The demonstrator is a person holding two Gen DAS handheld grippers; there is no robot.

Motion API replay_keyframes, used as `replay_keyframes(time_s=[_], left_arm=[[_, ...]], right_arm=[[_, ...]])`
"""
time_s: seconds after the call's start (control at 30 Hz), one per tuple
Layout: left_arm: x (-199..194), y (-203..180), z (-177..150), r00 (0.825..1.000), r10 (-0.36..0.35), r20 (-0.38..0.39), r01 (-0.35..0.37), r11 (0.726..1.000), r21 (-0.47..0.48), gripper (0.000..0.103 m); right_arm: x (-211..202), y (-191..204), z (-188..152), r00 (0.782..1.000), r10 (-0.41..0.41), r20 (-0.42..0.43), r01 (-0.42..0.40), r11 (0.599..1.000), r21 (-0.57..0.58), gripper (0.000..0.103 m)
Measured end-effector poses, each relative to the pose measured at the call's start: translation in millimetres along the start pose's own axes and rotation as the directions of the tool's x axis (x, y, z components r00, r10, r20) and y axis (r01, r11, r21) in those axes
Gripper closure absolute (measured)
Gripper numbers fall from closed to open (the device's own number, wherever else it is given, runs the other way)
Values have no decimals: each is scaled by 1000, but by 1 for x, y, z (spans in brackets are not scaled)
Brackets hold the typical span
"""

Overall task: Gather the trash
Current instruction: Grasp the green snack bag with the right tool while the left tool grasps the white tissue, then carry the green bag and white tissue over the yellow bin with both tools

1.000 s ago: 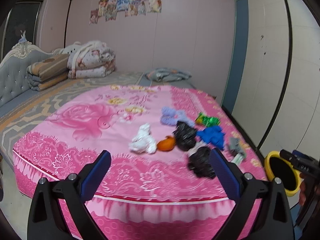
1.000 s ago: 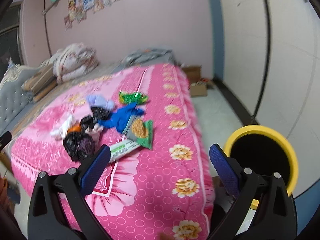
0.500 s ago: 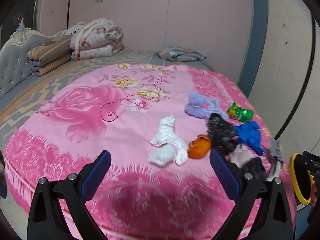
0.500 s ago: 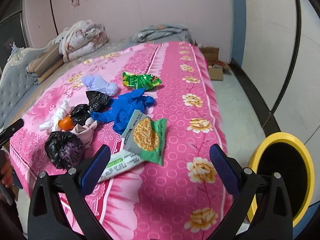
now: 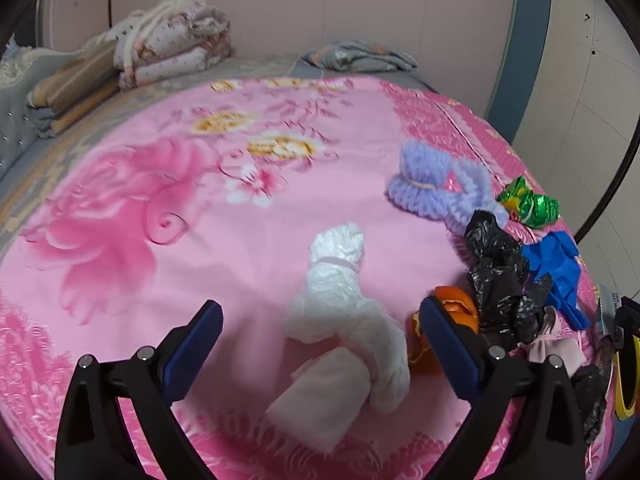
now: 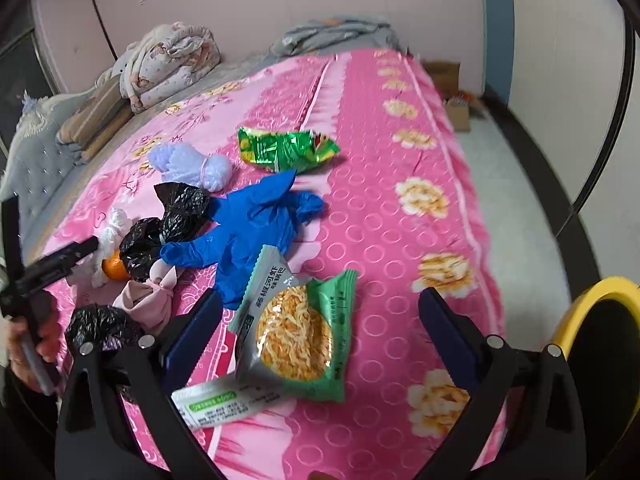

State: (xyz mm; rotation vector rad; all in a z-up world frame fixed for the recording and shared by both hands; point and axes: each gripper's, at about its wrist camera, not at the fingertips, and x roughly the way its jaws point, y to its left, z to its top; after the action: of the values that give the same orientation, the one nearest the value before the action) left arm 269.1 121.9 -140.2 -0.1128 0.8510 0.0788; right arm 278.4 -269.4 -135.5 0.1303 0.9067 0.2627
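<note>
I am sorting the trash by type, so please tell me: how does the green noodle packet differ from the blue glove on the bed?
The noodle packet is pale green and printed with a noodle picture; the blue glove is plain. The packet lies flat with straight edges; the glove is limp and crumpled. The packet lies nearer the right wrist camera, its corner overlapping the glove. Both rest on the pink bedspread.

trash is seen strewn on the pink bedspread (image 6: 400,152): a noodle packet (image 6: 298,330) lying flat, a blue glove (image 6: 248,224), a crumpled green wrapper (image 6: 286,148), black bags (image 6: 168,224) and white tissue (image 5: 344,304).
</note>
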Motion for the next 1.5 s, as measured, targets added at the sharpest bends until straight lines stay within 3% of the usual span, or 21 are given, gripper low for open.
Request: replay_keyframes(time_s=[0.03,0.1,0.2,0.4,0.67,0.97,1.23,1.5], left_arm=[[5,-1,-1,1000,-6,-11,6,1000,1,13],[13,-3,-4,999,-17,-27,17,1000,12,33],[20,-6,-6,998,-48,-44,49,999,14,54],[19,-7,-6,996,-78,-33,78,997,7,72],[-8,-4,-5,997,-78,3,78,997,0,75],[-72,-19,4,989,-104,102,102,994,32,75],[-131,-61,21,966,-161,200,148,986,76,75],[-180,-116,46,931,-253,262,225,965,134,75]], right_arm=[[4,0,0,1000,2,-9,-2,1000,4,22],[13,-1,0,1000,2,-28,-2,1000,6,36],[21,-1,-2,999,26,-44,-26,1000,6,49],[21,-1,-3,998,40,-39,-39,999,20,66],[-7,4,-1,999,54,-4,-54,998,21,70],[-67,9,-3,993,69,90,-71,997,14,70],[-135,3,0,977,67,202,-73,997,21,70],[-212,-21,8,944,25,329,-49,997,65,70]])
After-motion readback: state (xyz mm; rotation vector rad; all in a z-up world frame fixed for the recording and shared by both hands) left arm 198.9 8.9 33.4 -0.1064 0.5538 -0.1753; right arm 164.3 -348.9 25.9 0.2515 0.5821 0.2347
